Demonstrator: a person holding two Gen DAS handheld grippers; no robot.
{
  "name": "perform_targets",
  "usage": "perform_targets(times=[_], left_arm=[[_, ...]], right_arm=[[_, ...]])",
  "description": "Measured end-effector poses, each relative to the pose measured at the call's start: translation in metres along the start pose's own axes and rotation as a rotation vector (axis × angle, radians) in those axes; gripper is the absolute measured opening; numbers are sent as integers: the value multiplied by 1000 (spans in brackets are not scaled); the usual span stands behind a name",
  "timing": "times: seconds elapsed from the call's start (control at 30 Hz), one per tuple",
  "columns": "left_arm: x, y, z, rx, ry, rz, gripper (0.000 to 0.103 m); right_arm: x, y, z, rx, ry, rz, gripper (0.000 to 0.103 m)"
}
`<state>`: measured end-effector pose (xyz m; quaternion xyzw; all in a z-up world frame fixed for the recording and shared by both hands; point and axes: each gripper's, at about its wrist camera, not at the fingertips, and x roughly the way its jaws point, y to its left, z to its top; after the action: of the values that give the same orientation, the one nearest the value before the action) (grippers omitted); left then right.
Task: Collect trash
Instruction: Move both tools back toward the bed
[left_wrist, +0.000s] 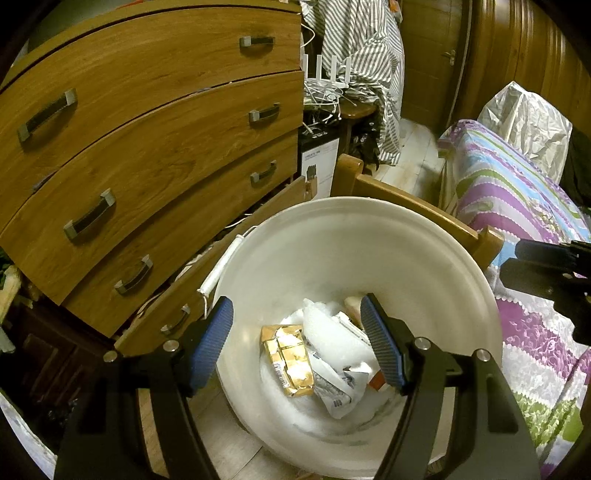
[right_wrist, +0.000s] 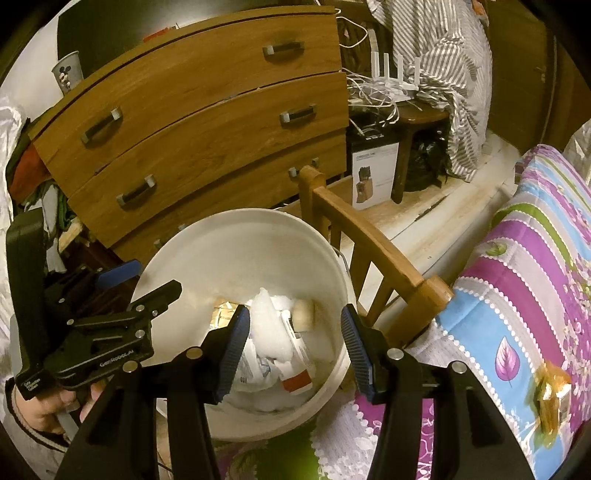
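A white bucket (left_wrist: 369, 221) stands on the floor between a dresser and a bed, also seen as the bucket (right_wrist: 240, 229) in the right wrist view. Inside lie a golden wrapper (left_wrist: 288, 358), crumpled white plastic (left_wrist: 328, 328) and printed paper (left_wrist: 332, 395). My left gripper (left_wrist: 295, 314) hangs open over the bucket's mouth, nothing between its blue pads. My right gripper (right_wrist: 294, 321) is open above the same bucket, over the white plastic (right_wrist: 269, 321) and a red-and-white carton (right_wrist: 297, 380). An orange-gold wrapper (right_wrist: 550, 391) lies on the bed cover.
A wooden dresser (left_wrist: 147, 147) with one low drawer ajar stands left of the bucket. A wooden chair back (right_wrist: 369, 240) sits behind it, and a bed with a patterned cover (right_wrist: 535, 277) to the right. A box (right_wrist: 375, 173), a router with cables (right_wrist: 395, 77) and a striped cloth (right_wrist: 443, 55) lie farther back.
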<state>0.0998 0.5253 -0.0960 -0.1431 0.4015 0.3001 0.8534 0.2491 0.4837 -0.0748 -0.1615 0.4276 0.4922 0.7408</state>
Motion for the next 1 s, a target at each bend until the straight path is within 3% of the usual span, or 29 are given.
perform_targets(times=[0.27, 0.57, 0.77, 1.0], left_arm=[[-19, -9, -9, 11, -27, -30, 68], [-52, -53, -33, 78, -82, -91, 68], [-73, -115, -50, 172, -96, -183, 68], [-84, -225, -96, 396, -55, -351, 68]], right_arm=[[-46, 0, -32, 11, -115, -17, 61], [-130, -13, -115, 9, -297, -146, 72], [-193, -47, -206, 69, -362, -193, 74], [-256, -109, -330, 222, -350, -279, 74]])
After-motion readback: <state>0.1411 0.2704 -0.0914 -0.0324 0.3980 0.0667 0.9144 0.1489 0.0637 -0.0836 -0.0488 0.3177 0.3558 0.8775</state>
